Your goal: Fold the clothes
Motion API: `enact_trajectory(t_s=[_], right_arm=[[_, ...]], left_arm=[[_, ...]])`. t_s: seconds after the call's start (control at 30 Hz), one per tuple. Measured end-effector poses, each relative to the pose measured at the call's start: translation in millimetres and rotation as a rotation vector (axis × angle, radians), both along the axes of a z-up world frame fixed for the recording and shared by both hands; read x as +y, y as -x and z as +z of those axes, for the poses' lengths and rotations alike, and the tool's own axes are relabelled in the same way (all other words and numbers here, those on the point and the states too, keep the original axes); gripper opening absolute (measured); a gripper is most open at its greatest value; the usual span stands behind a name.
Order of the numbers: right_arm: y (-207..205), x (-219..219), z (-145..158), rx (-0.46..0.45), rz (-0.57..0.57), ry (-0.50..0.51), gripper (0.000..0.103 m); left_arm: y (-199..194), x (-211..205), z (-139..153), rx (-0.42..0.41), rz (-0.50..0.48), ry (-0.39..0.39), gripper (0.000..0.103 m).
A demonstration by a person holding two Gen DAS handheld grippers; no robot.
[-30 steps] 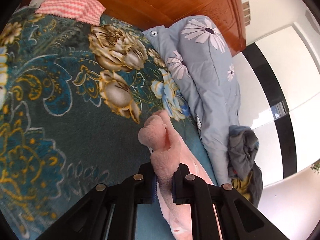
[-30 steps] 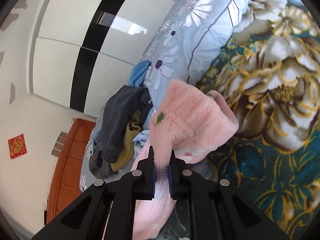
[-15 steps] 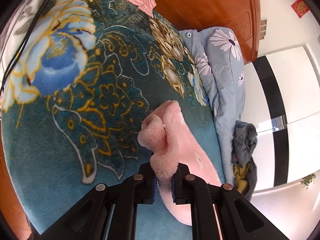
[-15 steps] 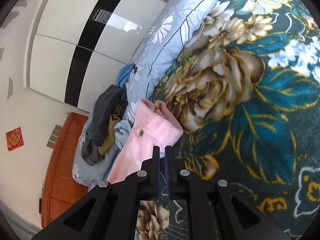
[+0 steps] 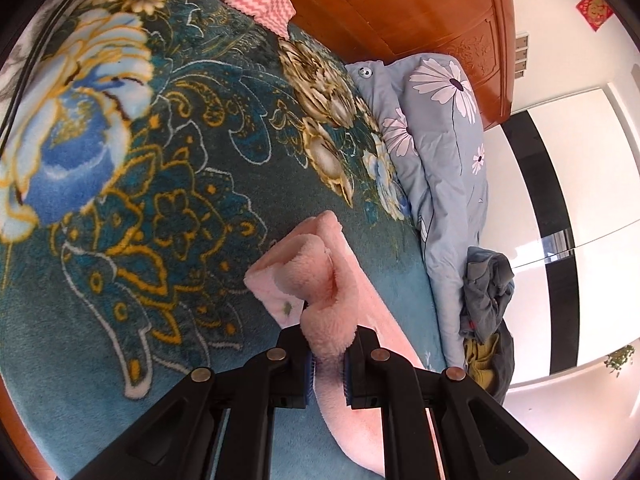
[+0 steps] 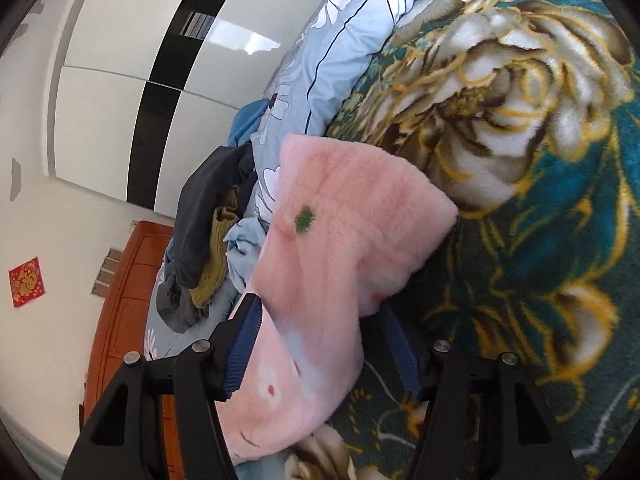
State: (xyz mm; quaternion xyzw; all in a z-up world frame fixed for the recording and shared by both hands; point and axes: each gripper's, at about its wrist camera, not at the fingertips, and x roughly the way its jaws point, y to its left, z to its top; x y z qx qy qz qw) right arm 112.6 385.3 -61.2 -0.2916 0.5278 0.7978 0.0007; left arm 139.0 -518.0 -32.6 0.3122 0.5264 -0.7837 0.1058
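The fluffy pink fleece garment (image 5: 320, 280) lies folded on the teal floral plush blanket (image 5: 140, 200), in the lower centre of the left wrist view. The left gripper (image 5: 327, 364) pinches a thick fold of it, its 2 fingers narrow and pressed on the fleece. In the right wrist view the right gripper (image 6: 320, 344) is opening its jaws; the pink garment (image 6: 344, 240) sits between the 2 blue pads (image 6: 244, 344), which do not press it. A light blue daisy-print quilt (image 5: 440, 140) lies at the right, with a pile of dark grey clothes (image 5: 488, 300) beside it.
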Motion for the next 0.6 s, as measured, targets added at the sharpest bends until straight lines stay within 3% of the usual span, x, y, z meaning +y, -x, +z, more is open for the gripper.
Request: enact_trajectory(t_s=[0.07,0.1,0.13,0.23,0.37,0.47,0.6], right_arm=[[13,0,0,-0.004,-0.023,0.005,0.052],[19,1,0,-0.011,-0.035,0.012,0.031],[25,2,0,-0.015,-0.040,0.030,0.018],[34,4,22,0.005,-0.038,0.031,0.012],[16,10,83,0.142,0.012,0.047,0.011],[-16,9,123,0.215,0.060,-0.043,0.011],[-59,29,117,0.178,0.048,-0.105,0.011]], left_arm=[[7,-1,0,-0.006,0.000,0.005,0.011],[11,-1,1,-0.011,0.002,0.008,0.011],[15,-1,2,-0.018,0.004,0.012,0.011],[24,0,15,-0.012,0.013,0.021,0.011],[26,8,50,0.056,-0.023,0.037,0.011],[16,19,77,0.113,-0.086,0.090,0.011],[-1,20,68,0.078,-0.131,0.112,0.011]])
